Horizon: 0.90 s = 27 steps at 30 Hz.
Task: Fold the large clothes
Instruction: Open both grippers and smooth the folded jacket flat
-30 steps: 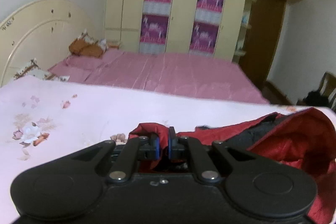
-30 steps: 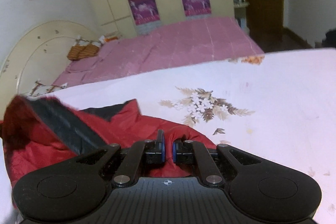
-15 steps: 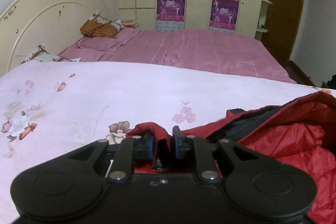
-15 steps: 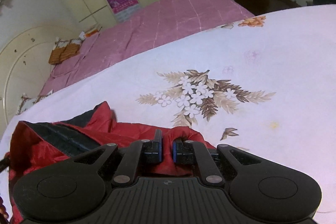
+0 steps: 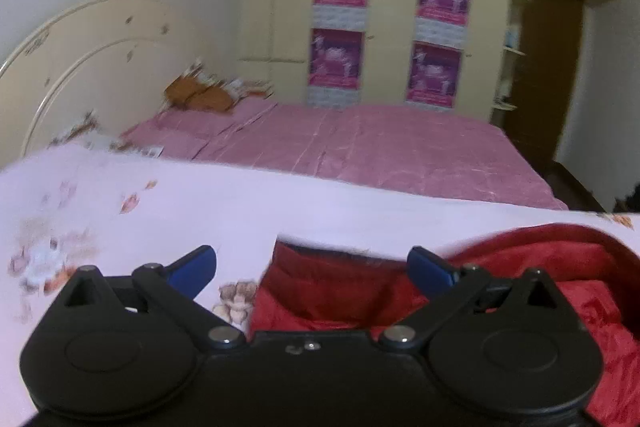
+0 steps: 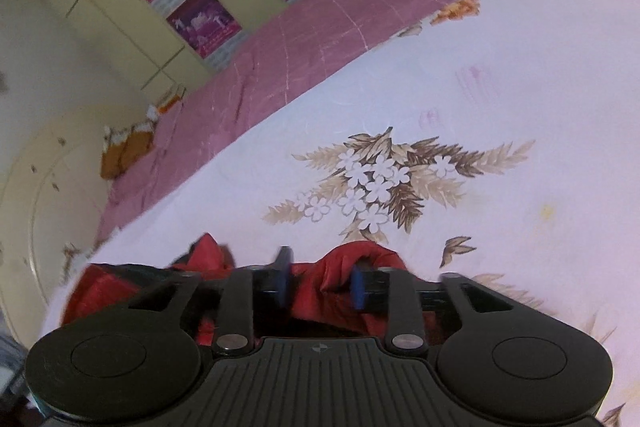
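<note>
Left wrist view: left gripper [image 5: 312, 269] jaws opening, spread wide, nothing pinched; puffy red padded jacket with dark lining [image 5: 520, 279] lies below and to the right of them on the pale floral bedsheet [image 5: 280, 211], well short of its far edge. Right wrist view: right gripper [image 6: 320, 279] jaws opening too, a red fold between the pads but not visibly pinched. Jacket [image 6: 352, 267] sits near the sheet's [image 6: 500, 75] left side here. Likely light, soft, slippery shell; best taken at hem or cuff seams, not mid-panel.
</note>
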Available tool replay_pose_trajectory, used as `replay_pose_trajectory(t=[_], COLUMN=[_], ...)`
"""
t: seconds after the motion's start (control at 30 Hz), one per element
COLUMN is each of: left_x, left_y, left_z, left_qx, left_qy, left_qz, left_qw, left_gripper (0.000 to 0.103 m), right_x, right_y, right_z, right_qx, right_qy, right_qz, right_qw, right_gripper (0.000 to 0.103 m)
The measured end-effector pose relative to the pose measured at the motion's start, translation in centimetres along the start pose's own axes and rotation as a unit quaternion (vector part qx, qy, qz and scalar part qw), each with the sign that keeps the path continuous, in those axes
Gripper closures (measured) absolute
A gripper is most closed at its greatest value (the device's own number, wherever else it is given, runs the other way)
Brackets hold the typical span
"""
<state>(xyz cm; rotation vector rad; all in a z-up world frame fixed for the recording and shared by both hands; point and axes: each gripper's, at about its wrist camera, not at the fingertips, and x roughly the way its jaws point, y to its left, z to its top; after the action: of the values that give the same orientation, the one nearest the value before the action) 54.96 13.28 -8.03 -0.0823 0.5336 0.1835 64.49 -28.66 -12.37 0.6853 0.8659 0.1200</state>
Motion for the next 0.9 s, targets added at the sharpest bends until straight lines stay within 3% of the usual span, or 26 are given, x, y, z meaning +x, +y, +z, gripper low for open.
replay_pose_trajectory(t=[0.03,0.2,0.27,0.3,0.4,0.43,0.7,0.8,0.9], left_x=[0.0,-1.3,-2.0,-2.1,-1.6,-1.4,2.1,2.7,3.1], left_y=[-0.1,-0.4,-0.9,-1.3,-3.1,-3.7,-5.9,-5.2,-4.7], left_z=[0.0,-0.5,-0.9,-1.1,-1.8,-2.1,-4.7,-6.2,-6.4], left_qx=[0.005,0.011,0.02,0.029,0.054,0.057,0.063,0.053,0.038], left_qy=[0.005,0.004,0.002,0.004,0.023,0.029,0.061,0.053,0.059], left_qz=[0.0,-0.016,-0.03,-0.041,-0.066,-0.071,-0.042,-0.026,-0.017], left_qw=[1.0,0.9998,0.9993,0.9987,0.9961,0.9954,0.9953,0.9969,0.9974], left_gripper=[0.003,0.009,0.013,0.015,0.028,0.032,0.037,0.036,0.035], right_x=[-0.5,-2.5,-3.3,-3.6,-3.2,-2.8,2.4,4.8,5.9], right_y=[0.1,2.1,3.6,4.5,7.9,8.6,12.9,11.7,9.7], right_z=[0.0,0.5,0.0,-0.5,-3.3,-4.2,-9.3,-9.7,-9.2], right_qx=[0.001,-0.056,-0.106,-0.139,-0.239,-0.251,-0.311,-0.317,-0.307], right_qy=[-0.018,-0.075,-0.087,-0.089,-0.091,-0.089,-0.068,-0.061,-0.062], right_qz=[-0.003,-0.032,-0.039,-0.037,-0.052,-0.05,-0.058,-0.104,-0.124], right_qw=[1.0,0.995,0.99,0.986,0.965,0.963,0.946,0.941,0.942], right_gripper=[0.003,0.003,0.004,0.005,0.038,0.04,0.041,0.041,0.041])
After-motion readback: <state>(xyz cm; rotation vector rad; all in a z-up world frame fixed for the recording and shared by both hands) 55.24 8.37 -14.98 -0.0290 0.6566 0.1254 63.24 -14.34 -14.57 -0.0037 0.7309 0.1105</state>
